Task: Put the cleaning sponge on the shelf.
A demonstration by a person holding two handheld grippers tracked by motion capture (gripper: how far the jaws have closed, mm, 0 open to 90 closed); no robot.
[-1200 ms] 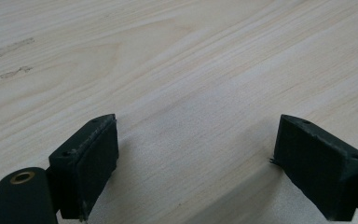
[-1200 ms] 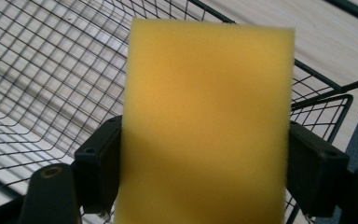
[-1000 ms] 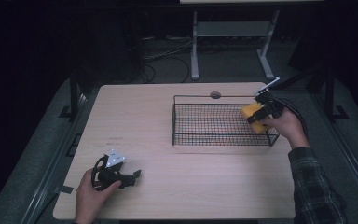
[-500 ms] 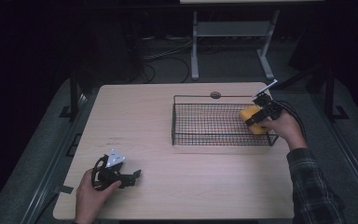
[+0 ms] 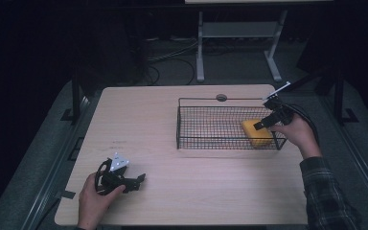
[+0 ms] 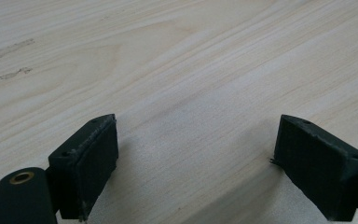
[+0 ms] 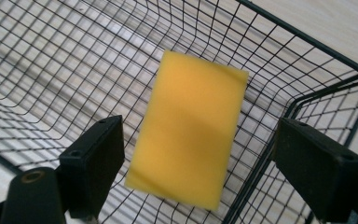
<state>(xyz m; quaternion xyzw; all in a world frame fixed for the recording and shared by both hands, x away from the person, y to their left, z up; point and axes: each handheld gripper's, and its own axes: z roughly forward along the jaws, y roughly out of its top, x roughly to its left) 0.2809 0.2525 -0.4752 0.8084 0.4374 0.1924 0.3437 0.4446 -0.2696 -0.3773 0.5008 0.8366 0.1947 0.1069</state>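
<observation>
A yellow sponge (image 5: 255, 133) lies in the right end of a black wire basket (image 5: 187, 129). My right gripper (image 5: 259, 125) hovers just above it, reaching in over the basket's right rim. In the right gripper view the sponge (image 7: 191, 135) sits between the jaws of my right gripper (image 7: 198, 140), with a gap to each pad and the basket's mesh (image 7: 51, 56) under it. These jaws have just been opening and stand open. My left gripper (image 5: 136, 181) rests near the table's front left, held by a hand. In the left gripper view this gripper (image 6: 196, 144) is open over bare wood.
The light wooden table (image 5: 148, 120) has a round cable hole (image 5: 221, 97) just behind the basket. A white desk frame (image 5: 239, 33) stands on the dark floor beyond the table's far edge. A cable (image 5: 306, 120) trails from the right gripper.
The sponge has left the right gripper's jaws and dropped from rim height to the basket's floor. The right jaws stand wider. The left hand has not moved.
</observation>
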